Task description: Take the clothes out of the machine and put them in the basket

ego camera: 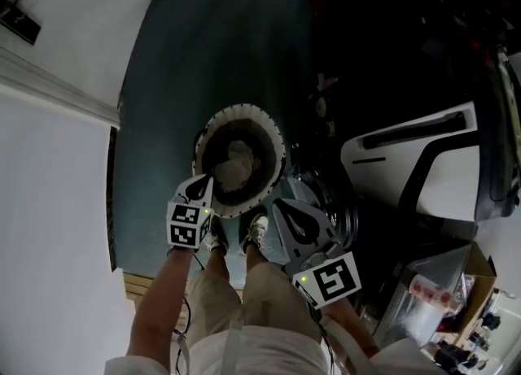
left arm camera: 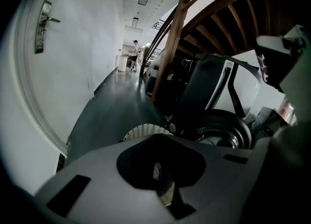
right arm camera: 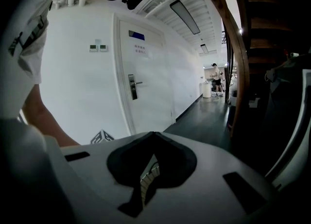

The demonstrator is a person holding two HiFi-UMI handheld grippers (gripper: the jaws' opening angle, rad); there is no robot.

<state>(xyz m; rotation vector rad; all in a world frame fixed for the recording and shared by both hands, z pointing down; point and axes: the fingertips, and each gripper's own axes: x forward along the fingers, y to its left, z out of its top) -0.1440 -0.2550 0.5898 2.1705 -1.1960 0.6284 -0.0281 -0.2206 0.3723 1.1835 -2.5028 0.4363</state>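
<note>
left gripper clenched shut and empty, right gripper likewise pinched together on nothing, both raised above a white basket, pale clothes lying inside it, washing machine just beside the basket

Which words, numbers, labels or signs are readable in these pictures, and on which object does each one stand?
No text can be read.
Blue plate on top of the white door: too small.
Small print under it: blurred.
Left cube and right cube: square patterns only, no letters.
</note>
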